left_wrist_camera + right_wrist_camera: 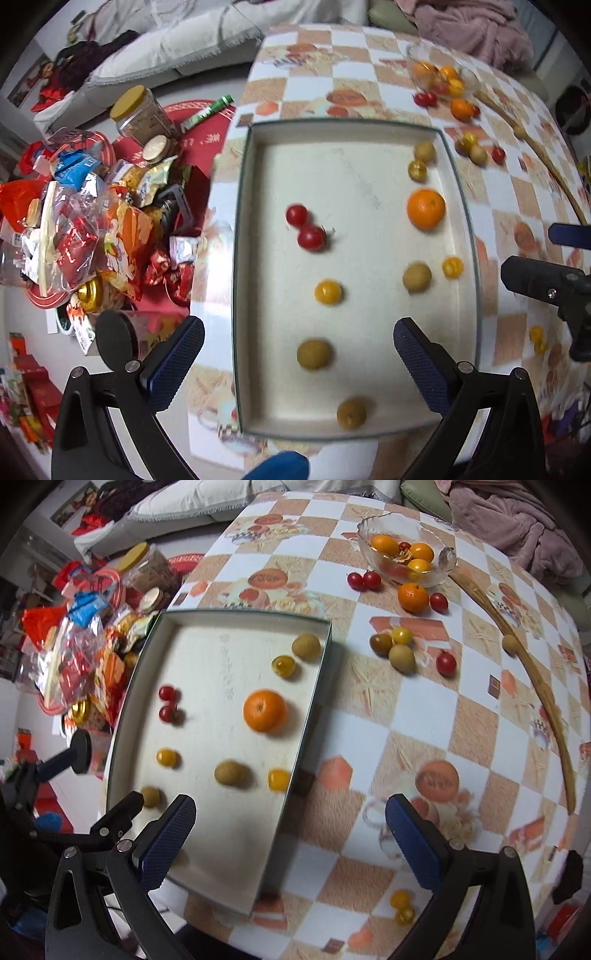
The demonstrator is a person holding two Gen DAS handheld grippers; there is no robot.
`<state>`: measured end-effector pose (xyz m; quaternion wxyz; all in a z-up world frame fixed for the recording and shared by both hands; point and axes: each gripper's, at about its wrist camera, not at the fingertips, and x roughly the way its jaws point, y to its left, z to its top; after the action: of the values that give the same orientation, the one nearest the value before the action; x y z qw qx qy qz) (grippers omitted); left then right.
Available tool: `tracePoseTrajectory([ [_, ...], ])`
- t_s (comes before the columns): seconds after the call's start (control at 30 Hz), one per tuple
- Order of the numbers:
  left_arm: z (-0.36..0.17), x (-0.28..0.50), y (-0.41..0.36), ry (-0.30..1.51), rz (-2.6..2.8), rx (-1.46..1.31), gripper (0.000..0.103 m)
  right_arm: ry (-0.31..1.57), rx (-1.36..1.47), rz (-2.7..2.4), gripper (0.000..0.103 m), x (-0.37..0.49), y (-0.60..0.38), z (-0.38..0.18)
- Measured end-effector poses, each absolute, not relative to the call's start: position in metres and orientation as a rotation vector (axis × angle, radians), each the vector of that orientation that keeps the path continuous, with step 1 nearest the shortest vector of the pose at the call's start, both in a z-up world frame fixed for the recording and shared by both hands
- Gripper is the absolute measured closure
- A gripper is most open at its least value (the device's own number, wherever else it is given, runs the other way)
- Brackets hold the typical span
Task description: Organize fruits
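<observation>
Bowl (443, 559) glass blurs the fruit (421, 565) heaped inside.

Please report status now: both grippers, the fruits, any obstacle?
Left gripper open, empty, over tray. Right gripper open, empty. Orange in tray; other fruit loose near glass bowl. Nothing blocking.

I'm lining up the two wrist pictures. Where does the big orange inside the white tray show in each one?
Left wrist: the round orange citrus fruit lies right of centre, near the right wall of the shallow white rectangular tray.
Right wrist: the fruit sits left of centre, near the tray's right wall.
Shared landmark: the pair of small red cherry tomatoes left of it.
</observation>
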<state>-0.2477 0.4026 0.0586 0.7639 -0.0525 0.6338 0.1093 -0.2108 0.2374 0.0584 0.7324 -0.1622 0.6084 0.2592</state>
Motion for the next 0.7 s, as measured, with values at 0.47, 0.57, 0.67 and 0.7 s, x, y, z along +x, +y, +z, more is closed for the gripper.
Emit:
tracePoseTrajectory([
  [0.47,0.08,-0.274,0.395,1.459,0.155,-0.042,0.0,1.381,-0.448,0.586,0.0,-0.257,0.234,0.076],
  [0.57,0.083,-0.277,0.394,1.457,0.144,-0.032,0.0,1.375,-0.444,0.583,0.0,-0.258,0.236,0.081],
  [0.67,0.086,-0.277,0.394,1.453,0.135,-0.03,0.0,1.367,-0.447,0.581,0.0,-0.257,0.239,0.085],
  [0.7,0.087,-0.277,0.394,1.451,0.133,-0.03,0.0,1.364,-0.45,0.582,0.0,-0.257,0.241,0.086],
])
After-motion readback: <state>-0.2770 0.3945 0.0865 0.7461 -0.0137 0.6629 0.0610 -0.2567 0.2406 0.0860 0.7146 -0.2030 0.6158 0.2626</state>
